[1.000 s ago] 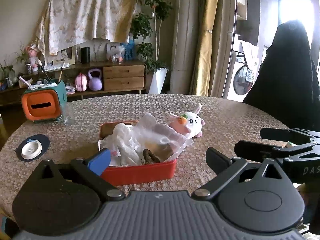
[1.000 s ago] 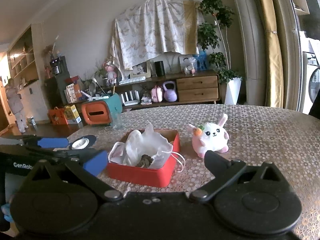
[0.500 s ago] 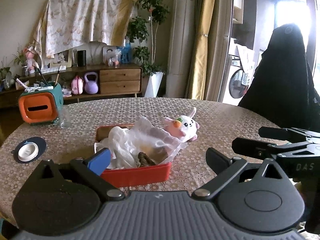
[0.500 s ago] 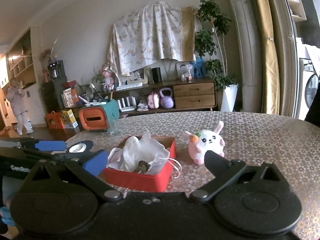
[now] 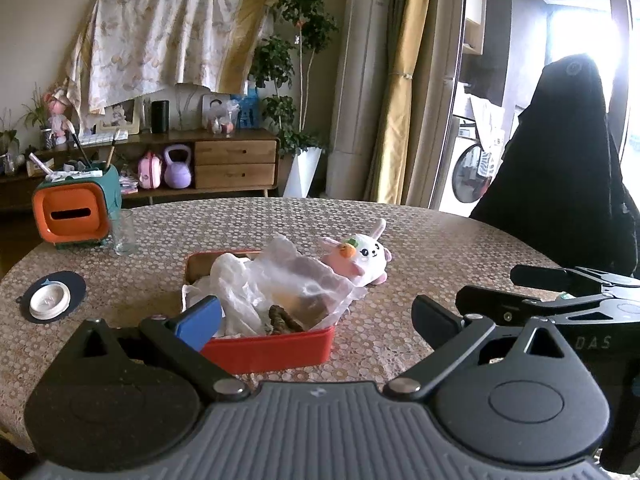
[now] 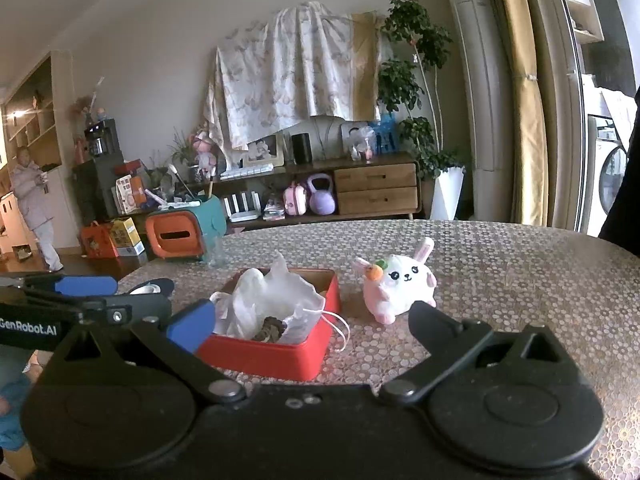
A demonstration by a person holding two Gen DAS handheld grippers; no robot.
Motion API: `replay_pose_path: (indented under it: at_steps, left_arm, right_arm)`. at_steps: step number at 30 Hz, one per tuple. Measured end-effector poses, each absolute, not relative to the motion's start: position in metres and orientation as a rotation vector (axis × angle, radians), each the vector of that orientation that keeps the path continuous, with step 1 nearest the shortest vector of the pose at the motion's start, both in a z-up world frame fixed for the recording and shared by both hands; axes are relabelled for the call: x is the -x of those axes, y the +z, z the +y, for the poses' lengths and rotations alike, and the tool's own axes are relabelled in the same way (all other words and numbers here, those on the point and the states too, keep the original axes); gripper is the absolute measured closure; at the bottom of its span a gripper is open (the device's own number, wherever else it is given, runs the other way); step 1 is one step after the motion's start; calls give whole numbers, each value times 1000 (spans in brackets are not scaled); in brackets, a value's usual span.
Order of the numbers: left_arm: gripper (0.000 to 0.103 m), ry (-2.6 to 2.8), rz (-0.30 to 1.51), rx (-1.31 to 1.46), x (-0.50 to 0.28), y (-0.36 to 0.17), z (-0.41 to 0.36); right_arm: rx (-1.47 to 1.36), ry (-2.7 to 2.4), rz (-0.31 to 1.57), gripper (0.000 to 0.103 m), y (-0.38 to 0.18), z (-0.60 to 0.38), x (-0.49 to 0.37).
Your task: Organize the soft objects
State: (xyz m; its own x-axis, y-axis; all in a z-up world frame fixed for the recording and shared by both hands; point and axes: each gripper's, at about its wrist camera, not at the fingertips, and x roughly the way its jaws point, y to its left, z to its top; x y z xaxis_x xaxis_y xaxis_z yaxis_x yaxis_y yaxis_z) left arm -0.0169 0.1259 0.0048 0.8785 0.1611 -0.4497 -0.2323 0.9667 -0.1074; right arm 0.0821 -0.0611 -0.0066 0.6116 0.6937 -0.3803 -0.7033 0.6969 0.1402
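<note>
Round table [image 5: 440, 240] w/ patterned cloth: bunny plush [image 6: 400, 286] just right of red tin [image 6: 280, 354], white bag [image 6: 276, 304] inside. My left tool [image 5: 316, 320] & right tool [image 6: 312, 326] both wide, empty.

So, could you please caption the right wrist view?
Open right claw faces a red box of crumpled bags beside a plush bunny.

Plush rabbit [image 6: 402, 285] of fuzzy matt white and pink cloth at frame centre; red box [image 6: 280, 350] with smooth, faintly glossy walls, holding a crinkled translucent plastic bag [image 6: 276, 304]; surface [image 6: 500, 264] under a shiny patterned cover; wooden sideboard [image 6: 376, 192] behind, smooth-grained.
</note>
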Motion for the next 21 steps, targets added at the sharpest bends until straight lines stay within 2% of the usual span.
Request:
replay_pose_path:
  at_steps: [21]
  left_arm:
    - [1, 195, 462, 177, 16, 4, 123]
  right_arm:
    - [19, 791, 445, 0, -9, -64, -82]
